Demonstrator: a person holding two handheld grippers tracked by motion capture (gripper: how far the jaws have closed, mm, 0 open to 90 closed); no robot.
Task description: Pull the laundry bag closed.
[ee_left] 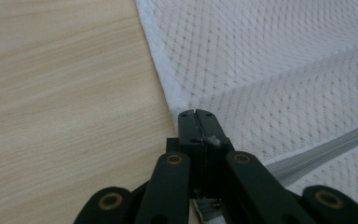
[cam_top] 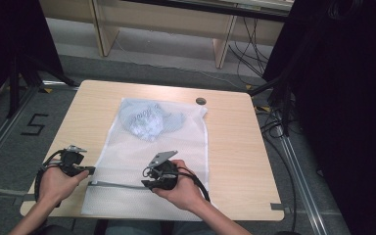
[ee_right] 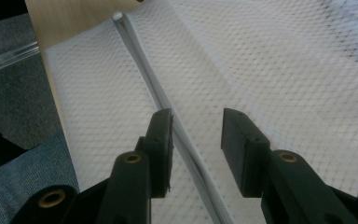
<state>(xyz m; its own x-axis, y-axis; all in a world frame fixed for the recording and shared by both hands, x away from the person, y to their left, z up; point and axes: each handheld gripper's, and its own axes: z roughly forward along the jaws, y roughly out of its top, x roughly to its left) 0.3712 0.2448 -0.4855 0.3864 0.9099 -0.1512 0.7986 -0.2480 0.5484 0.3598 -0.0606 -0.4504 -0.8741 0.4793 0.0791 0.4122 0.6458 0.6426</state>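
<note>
The white mesh laundry bag (cam_top: 156, 161) lies flat on the light wooden desk (cam_top: 235, 147), its grey zipper (cam_top: 120, 185) running crosswise near the person's edge. The left hand-held gripper (cam_top: 90, 170) is clamped on the bag's left edge at the zipper's end, while the right hand-held gripper (cam_top: 147, 178) hovers with jaws spread, straddling the zipper line farther right, so it is the nearer one to the zipper's middle

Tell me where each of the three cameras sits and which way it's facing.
High view: above the person's side, facing forward and down on the table; forearms, both hands show.
Left gripper view: rides the left tongs, shut at the mesh bag edge.
Right gripper view: rides the right tongs, open over the zipper.
All share the bag and zipper.
</note>
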